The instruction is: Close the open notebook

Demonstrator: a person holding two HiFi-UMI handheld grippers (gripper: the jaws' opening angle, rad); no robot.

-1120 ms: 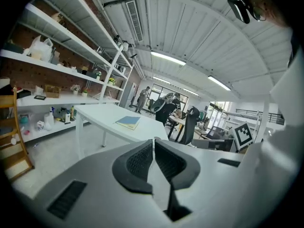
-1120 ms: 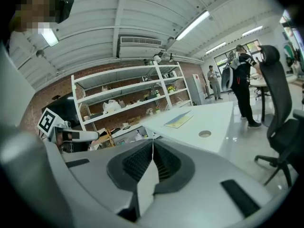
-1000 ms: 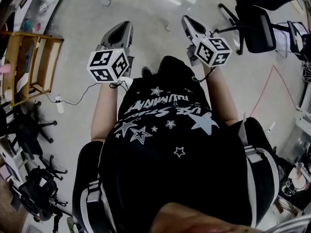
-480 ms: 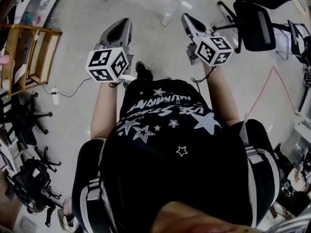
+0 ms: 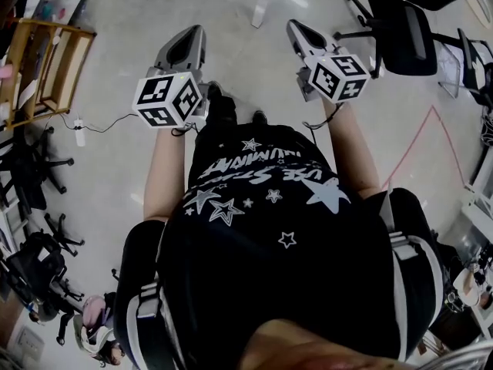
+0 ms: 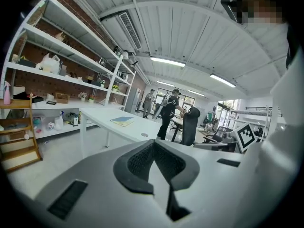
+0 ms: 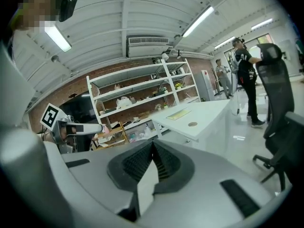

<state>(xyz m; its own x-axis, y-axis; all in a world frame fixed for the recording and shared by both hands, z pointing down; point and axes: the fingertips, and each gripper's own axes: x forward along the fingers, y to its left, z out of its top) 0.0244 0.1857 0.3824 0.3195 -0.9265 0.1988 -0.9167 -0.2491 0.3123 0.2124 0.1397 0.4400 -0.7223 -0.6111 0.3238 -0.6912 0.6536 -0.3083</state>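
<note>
A notebook (image 6: 122, 121) with a blue and yellow face lies flat on a long white table (image 6: 142, 133) some way ahead in the left gripper view. The right gripper view shows the notebook (image 7: 178, 114) as a pale yellow slab on the table (image 7: 209, 120). It is too far off to tell how its pages lie. In the head view both grippers are held out over bare floor in front of the person's body. The left gripper (image 5: 192, 35) is shut and empty, its pads (image 6: 142, 160) meeting. The right gripper (image 5: 295, 28) looks shut too, with nothing in it.
The table's legs (image 5: 263, 6) show at the top of the head view. A wooden rack (image 5: 46, 68) and a power strip (image 5: 78, 133) lie at the left, black office chairs (image 5: 400, 33) at the right. Wall shelving (image 6: 57, 65) runs along the left; people (image 6: 168, 113) stand beyond the table.
The floor has slid down the head view as the person walks forward. The table legs have come further into view at the top. Both grippers keep their place in front of the body.
</note>
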